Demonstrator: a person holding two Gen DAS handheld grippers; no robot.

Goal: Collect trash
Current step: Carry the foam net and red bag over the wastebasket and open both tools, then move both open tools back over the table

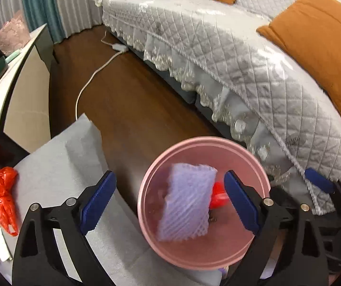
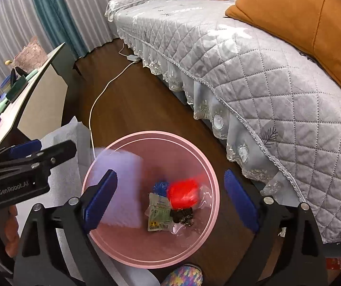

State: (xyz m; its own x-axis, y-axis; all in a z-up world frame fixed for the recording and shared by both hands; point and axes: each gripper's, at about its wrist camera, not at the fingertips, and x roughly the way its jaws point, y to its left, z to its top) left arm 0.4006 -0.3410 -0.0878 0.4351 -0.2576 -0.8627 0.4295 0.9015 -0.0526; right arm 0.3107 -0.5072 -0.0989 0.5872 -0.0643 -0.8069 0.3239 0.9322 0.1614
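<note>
A pink bin [image 1: 146, 190] stands on the wooden floor, also in the right wrist view [image 2: 208, 166]. A lilac foam net [image 1: 186, 202] is blurred in the air over the bin, between my open left gripper's [image 1: 170, 202] fingers and touching neither; it shows blurred in the right wrist view [image 2: 122, 190]. A blurred red piece [image 2: 183, 193] is over the bin's inside. A blue scrap [image 2: 159, 187], a printed wrapper [image 2: 158, 214] and dark bits [image 2: 182, 217] lie in the bin. My right gripper [image 2: 170, 200] is open and empty above the bin. A red plastic bag [image 1: 2, 195] lies on the grey cloth [image 1: 58, 166].
A sofa with a quilted grey cover [image 1: 230, 54] and orange cushions [image 1: 318, 35] runs along the right. A white cable [image 1: 91, 78] lies on the floor. A low table [image 1: 3, 90] with bags stands at the left. The left gripper shows in the right wrist view [image 2: 24, 147].
</note>
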